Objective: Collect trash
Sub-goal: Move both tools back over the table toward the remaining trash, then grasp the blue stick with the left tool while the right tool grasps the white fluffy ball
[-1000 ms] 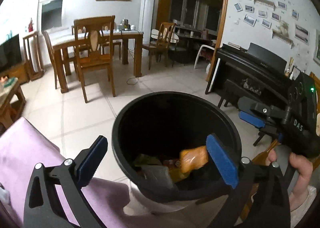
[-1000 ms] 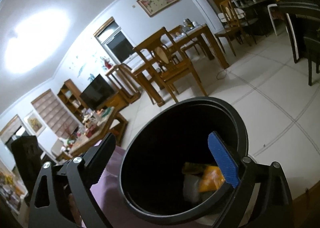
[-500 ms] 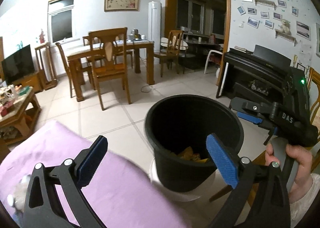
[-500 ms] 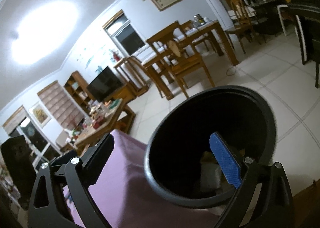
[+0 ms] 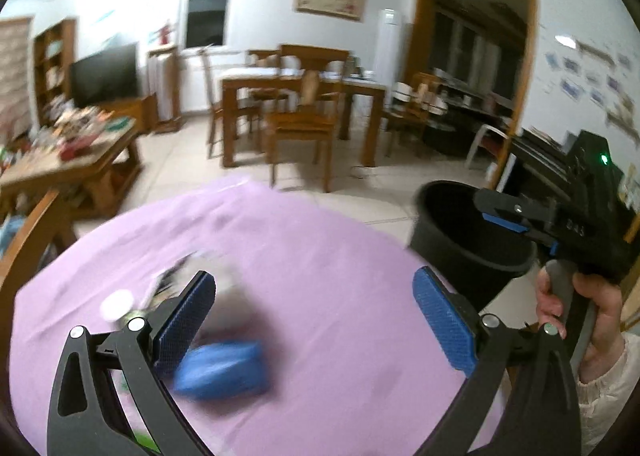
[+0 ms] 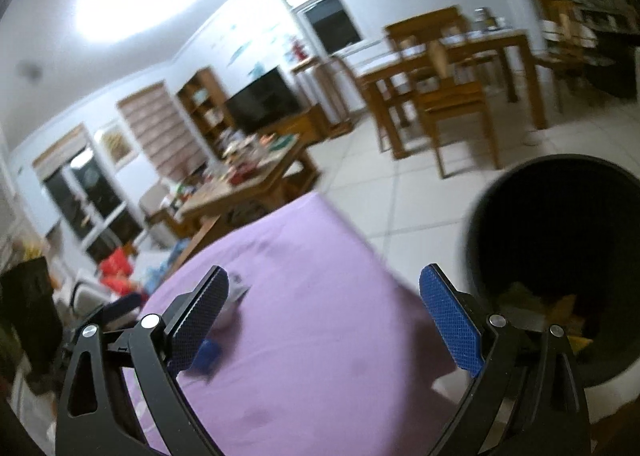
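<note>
A black trash bin (image 5: 460,232) stands on the floor off the right edge of a table with a purple cloth (image 5: 320,276); yellow wrappers lie in the bin (image 6: 560,308). On the cloth lie a blurred blue item (image 5: 224,370) and whitish and dark scraps (image 5: 176,284). My left gripper (image 5: 314,320) is open and empty above the cloth, just right of the blue item. My right gripper (image 6: 324,318) is open and empty over the cloth, with the bin (image 6: 560,215) to its right. It also shows in the left wrist view (image 5: 516,215) beside the bin.
A wooden dining table with chairs (image 5: 304,107) stands behind on the tiled floor. A cluttered low wooden table (image 5: 68,159) and a TV (image 5: 104,71) are at the left. A dark piano (image 5: 560,159) is at the right.
Both grippers have swung left, away from the bin and over the purple cloth. The bin has shifted to the right in both views, and the trash on the cloth has come into view.
</note>
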The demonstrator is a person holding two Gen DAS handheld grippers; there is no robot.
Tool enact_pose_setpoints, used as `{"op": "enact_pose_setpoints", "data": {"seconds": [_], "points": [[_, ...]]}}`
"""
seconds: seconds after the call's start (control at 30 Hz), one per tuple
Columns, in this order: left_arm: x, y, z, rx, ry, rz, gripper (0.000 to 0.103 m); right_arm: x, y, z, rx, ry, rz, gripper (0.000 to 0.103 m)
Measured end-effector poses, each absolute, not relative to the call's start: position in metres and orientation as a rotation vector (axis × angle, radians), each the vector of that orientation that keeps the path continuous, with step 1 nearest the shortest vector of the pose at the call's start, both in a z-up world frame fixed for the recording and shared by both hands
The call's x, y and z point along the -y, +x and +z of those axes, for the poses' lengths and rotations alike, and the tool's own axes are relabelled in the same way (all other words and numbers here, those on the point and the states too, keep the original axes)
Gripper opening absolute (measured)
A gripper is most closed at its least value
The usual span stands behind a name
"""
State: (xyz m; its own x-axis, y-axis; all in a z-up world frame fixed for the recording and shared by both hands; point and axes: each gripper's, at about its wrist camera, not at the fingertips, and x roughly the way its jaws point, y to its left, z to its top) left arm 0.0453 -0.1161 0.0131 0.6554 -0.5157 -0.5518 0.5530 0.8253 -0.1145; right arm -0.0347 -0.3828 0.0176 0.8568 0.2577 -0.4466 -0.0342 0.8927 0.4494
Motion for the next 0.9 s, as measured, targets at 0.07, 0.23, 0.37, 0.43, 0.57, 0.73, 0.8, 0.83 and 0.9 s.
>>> {"op": "enact_pose_setpoints", "data": {"seconds": [0.07, 0.23, 0.37, 0.43, 0.57, 0.73, 0.8, 0.83, 0.9], "points": [[0.084, 0.054, 0.008, -0.626, 0.029, -0.552, 0.098, 0.354, -0.021, 0.017, -0.549, 0.415, 0.202, 0.095], [0.009, 0.07, -0.01, -0.684, -0.02, -0.426, 0.097, 0.276, 0.014, 0.017, -0.619, 0.326, 0.306, 0.095], [-0.027, 0.084, -0.027, -0.767, -0.003, -0.353, 0.082, 0.223, 0.043, 0.012, -0.671, 0.26, 0.375, 0.095], [-0.036, 0.09, -0.036, -0.806, 0.017, -0.34, 0.077, 0.207, 0.051, 0.006, -0.685, 0.235, 0.388, 0.095], [-0.045, 0.092, -0.056, -0.867, 0.07, -0.355, 0.07, 0.178, 0.083, -0.003, -0.726, 0.191, 0.398, 0.095], [-0.037, 0.098, -0.074, -0.926, 0.106, -0.383, 0.063, 0.157, 0.116, -0.023, -0.792, 0.153, 0.394, 0.095], [-0.037, 0.099, -0.075, -0.926, 0.106, -0.393, 0.053, 0.158, 0.122, -0.032, -0.808, 0.144, 0.399, 0.09], [-0.037, 0.099, -0.075, -0.926, 0.111, -0.39, 0.052, 0.156, 0.125, -0.035, -0.822, 0.138, 0.404, 0.085], [-0.039, 0.1, -0.075, -0.925, 0.125, -0.372, 0.04, 0.153, 0.131, -0.044, -0.854, 0.133, 0.412, 0.073]]}}
